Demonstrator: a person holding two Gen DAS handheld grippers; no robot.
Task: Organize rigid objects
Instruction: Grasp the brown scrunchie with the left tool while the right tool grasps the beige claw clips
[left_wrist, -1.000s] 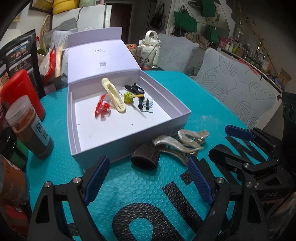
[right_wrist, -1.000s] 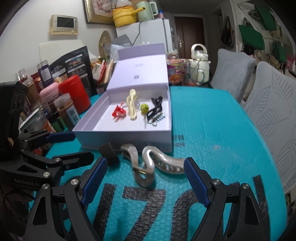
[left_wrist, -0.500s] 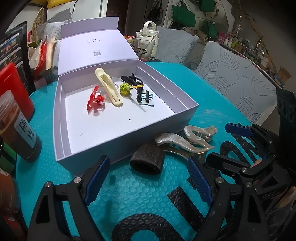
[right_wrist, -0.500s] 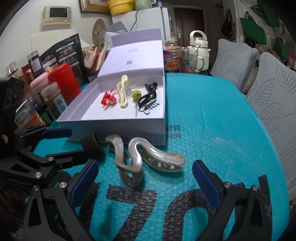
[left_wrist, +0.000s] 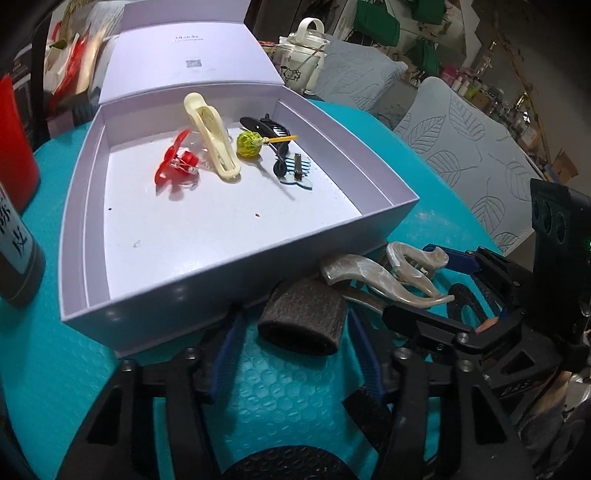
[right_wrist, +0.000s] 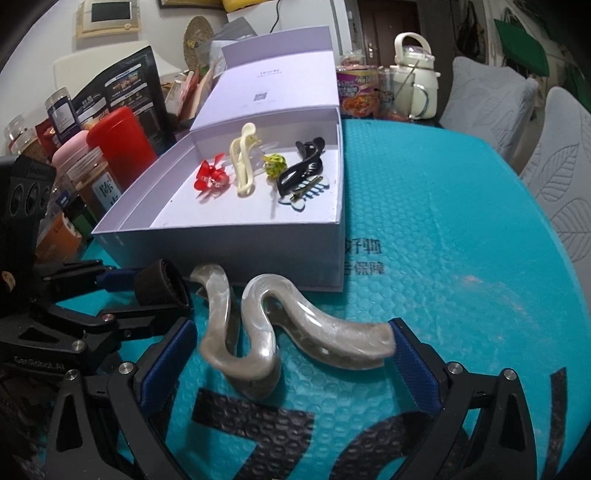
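Left gripper (left_wrist: 295, 354) fingers apart, straddling dark foam roller (left_wrist: 302, 320) on worktop (right_wrist: 461, 229). Right gripper (right_wrist: 288, 360) fingers wide apart, flanking pearl wavy clip (right_wrist: 266, 332); lavender box (right_wrist: 288, 243) just beyond fingertips.

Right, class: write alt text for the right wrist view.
The open right gripper straddles a wavy pearl-grey hair clip on a teal mat. Behind it an open lilac box holds smaller clips; at left, the left gripper brackets a dark foam roller.
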